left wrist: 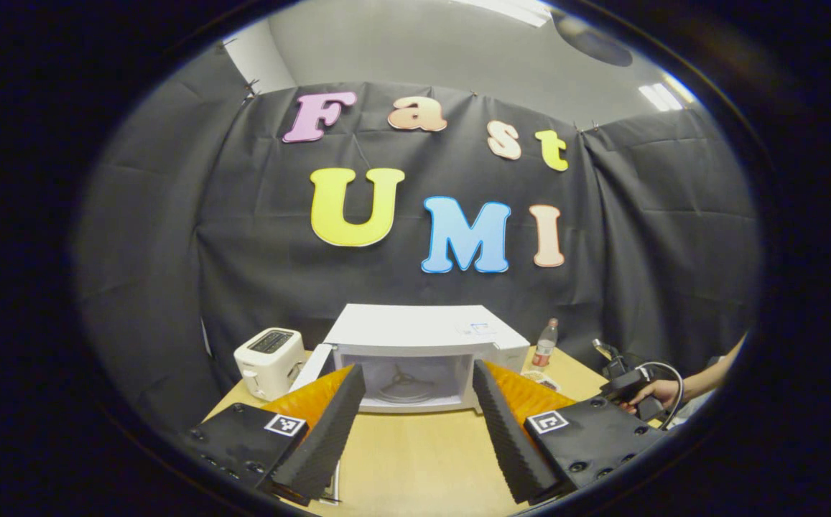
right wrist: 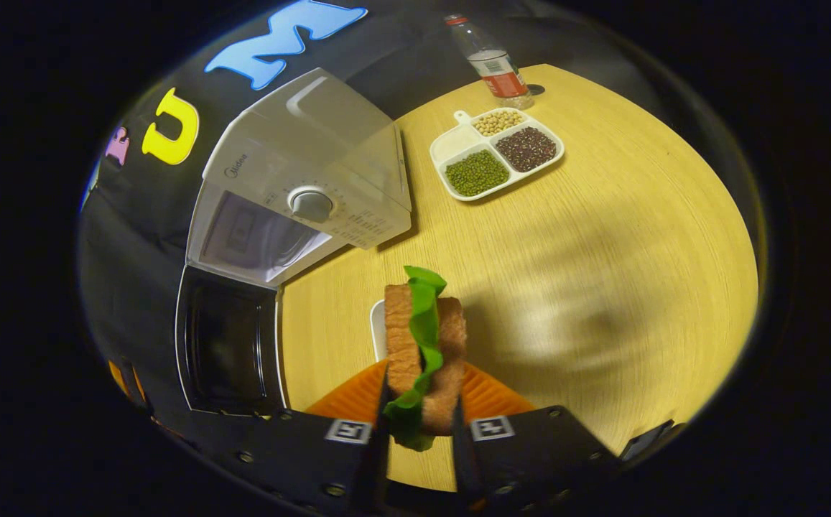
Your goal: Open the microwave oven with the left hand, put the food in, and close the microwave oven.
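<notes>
The white microwave (left wrist: 422, 332) stands at the back of the wooden table with its door (left wrist: 312, 366) swung open to the left and its cavity (left wrist: 408, 380) bare. My left gripper (left wrist: 419, 373) is open and holds nothing, its fingers framing the cavity from a distance. My right gripper (right wrist: 421, 409) is shut on a sandwich (right wrist: 424, 345) of two toast slices with green lettuce, held above the table. In the right gripper view the microwave (right wrist: 300, 187) and its open dark door (right wrist: 228, 345) lie to the left of the sandwich. A hand (left wrist: 656, 393) holds the right gripper (left wrist: 627, 388) at the table's right.
A white toaster (left wrist: 269, 361) stands left of the microwave. A plastic bottle (right wrist: 494, 61) and a divided tray (right wrist: 451, 147) of beans sit right of the microwave. A white plate edge (right wrist: 377, 327) shows under the sandwich. Bare table (right wrist: 602, 287) stretches to the right.
</notes>
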Action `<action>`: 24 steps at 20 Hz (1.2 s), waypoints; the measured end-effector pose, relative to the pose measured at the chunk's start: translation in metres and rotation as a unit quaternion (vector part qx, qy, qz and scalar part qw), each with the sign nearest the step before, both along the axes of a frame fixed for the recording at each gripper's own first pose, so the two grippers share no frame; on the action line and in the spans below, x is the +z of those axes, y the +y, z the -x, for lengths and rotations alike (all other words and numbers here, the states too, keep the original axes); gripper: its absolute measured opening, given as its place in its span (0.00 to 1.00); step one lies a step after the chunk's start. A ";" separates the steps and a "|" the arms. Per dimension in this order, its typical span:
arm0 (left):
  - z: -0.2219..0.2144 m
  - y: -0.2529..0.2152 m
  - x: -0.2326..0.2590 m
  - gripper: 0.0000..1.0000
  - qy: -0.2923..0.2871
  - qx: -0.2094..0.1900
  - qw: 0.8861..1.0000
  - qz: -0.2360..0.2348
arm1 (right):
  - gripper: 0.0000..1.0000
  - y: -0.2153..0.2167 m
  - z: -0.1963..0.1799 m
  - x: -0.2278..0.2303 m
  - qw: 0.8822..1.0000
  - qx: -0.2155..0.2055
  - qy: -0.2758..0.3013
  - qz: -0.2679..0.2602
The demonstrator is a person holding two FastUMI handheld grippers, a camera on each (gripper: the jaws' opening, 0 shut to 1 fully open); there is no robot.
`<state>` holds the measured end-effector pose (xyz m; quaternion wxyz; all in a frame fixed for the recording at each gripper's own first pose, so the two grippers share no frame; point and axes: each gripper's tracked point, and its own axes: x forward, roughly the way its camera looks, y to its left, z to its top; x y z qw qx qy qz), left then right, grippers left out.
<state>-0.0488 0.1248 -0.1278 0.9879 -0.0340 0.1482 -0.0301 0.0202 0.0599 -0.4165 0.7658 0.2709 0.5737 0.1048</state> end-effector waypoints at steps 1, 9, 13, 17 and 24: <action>0.000 0.001 0.000 0.96 -0.001 0.000 1.000 0.000 | 0.33 0.001 0.000 0.002 1.000 -0.003 0.001 -0.001; -0.001 0.012 0.008 0.96 -0.013 -0.016 1.000 -0.003 | 0.33 0.038 -0.010 0.081 0.992 -0.058 -0.055 -0.094; 0.002 0.026 0.016 0.96 -0.022 -0.021 1.000 0.002 | 0.33 0.087 -0.011 0.122 0.981 -0.075 -0.095 -0.155; 0.014 0.056 0.011 0.96 -0.019 -0.017 1.000 0.003 | 0.33 0.135 -0.022 0.131 0.974 -0.097 -0.125 -0.164; 0.053 0.135 0.017 0.97 -0.020 0.024 0.999 -0.008 | 0.34 0.218 -0.072 0.120 0.944 -0.203 -0.154 -0.209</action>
